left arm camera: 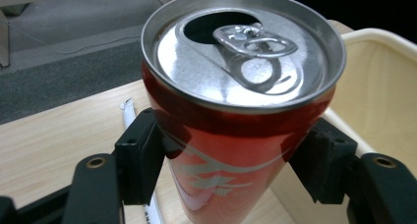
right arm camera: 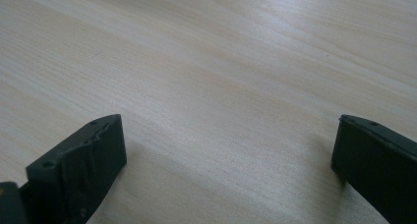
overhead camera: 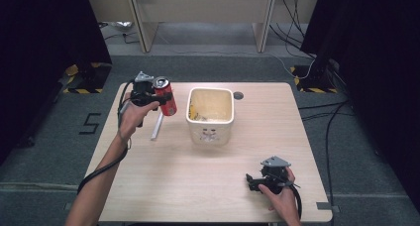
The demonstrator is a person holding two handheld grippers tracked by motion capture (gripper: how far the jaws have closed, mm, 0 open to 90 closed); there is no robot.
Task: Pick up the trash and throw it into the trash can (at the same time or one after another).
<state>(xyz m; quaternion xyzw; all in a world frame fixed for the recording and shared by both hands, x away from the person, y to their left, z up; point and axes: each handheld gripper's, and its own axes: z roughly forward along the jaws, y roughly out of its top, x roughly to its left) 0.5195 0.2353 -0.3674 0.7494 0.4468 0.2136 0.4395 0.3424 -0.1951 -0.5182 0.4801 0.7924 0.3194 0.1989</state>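
An opened red drink can (overhead camera: pixel 165 97) with a silver top hangs above the table's left side, tilted, just left of the cream bin (overhead camera: pixel 210 136). My left gripper (overhead camera: pixel 154 98) is shut on it. In the left gripper view both black pads press the can (left arm camera: pixel 231 135) at its sides, and the bin's rim (left arm camera: pixel 378 37) shows behind it. My right gripper (overhead camera: pixel 251 181) rests low near the table's front right. In the right gripper view that gripper (right arm camera: pixel 228 150) is open, with bare wood between the jaws.
A white straw-like stick (overhead camera: pixel 157 125) lies on the wooden table (overhead camera: pixel 198 186) below the can. The bin holds some yellowish scraps. A round cable hole (overhead camera: pixel 238 95) sits right of the bin. Desk legs and cables stand beyond the far edge.
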